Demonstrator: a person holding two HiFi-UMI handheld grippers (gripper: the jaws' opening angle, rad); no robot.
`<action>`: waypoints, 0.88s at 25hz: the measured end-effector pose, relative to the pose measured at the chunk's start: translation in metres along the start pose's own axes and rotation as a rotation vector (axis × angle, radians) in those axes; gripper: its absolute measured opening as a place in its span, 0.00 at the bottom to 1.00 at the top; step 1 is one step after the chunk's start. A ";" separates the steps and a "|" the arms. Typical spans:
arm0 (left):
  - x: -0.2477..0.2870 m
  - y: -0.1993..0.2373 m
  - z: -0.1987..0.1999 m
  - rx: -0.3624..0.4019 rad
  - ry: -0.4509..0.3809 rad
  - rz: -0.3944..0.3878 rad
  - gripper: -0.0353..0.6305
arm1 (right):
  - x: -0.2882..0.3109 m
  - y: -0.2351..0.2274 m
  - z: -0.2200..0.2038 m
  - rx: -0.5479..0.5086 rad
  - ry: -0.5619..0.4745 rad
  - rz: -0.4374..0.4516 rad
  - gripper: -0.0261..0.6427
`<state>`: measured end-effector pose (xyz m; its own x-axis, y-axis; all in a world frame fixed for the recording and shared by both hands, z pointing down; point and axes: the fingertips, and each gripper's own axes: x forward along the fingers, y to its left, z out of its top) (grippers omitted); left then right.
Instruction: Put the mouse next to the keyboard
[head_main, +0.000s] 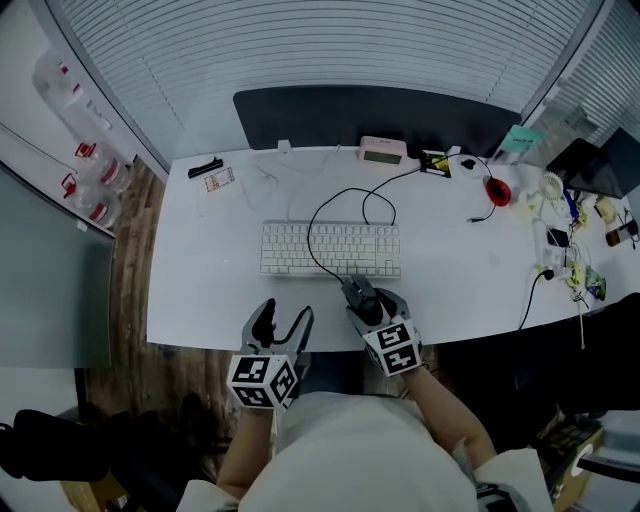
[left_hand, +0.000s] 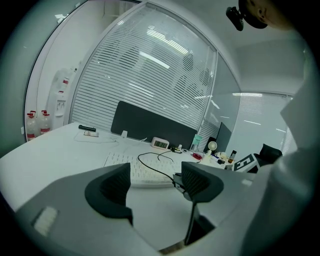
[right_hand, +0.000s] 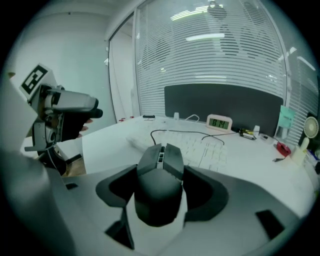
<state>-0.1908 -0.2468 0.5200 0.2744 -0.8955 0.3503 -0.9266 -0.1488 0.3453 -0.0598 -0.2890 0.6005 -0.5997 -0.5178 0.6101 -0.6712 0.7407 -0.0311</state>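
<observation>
A white keyboard (head_main: 330, 248) lies in the middle of the white desk (head_main: 200, 290). Just in front of its right end my right gripper (head_main: 373, 299) is shut on a dark grey wired mouse (head_main: 362, 293). In the right gripper view the mouse (right_hand: 160, 175) sits between both pads, nose toward the keyboard (right_hand: 200, 147), a little above the desk. Its black cable (head_main: 318, 225) loops over the keyboard toward the back. My left gripper (head_main: 282, 322) hangs open and empty at the desk's front edge, left of the mouse; in its own view the left gripper (left_hand: 156, 187) faces the keyboard (left_hand: 140, 172).
A dark partition panel (head_main: 370, 115) closes off the desk's back. In front of it stand a pink clock (head_main: 383, 150) and a red object (head_main: 497, 190). Small clutter and cables crowd the right end (head_main: 570, 240). A black item (head_main: 205, 167) lies at back left.
</observation>
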 end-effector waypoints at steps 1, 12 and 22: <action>0.001 -0.001 0.001 0.000 0.000 -0.004 0.52 | -0.002 -0.004 0.004 0.001 -0.010 -0.009 0.47; 0.014 -0.008 0.004 0.018 0.015 -0.048 0.52 | -0.020 -0.055 0.034 0.025 -0.077 -0.112 0.47; 0.032 -0.013 0.009 0.035 0.031 -0.081 0.52 | -0.031 -0.122 0.035 0.079 -0.090 -0.250 0.47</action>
<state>-0.1724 -0.2768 0.5192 0.3559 -0.8667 0.3496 -0.9095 -0.2351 0.3430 0.0256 -0.3783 0.5581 -0.4449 -0.7189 0.5341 -0.8331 0.5510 0.0476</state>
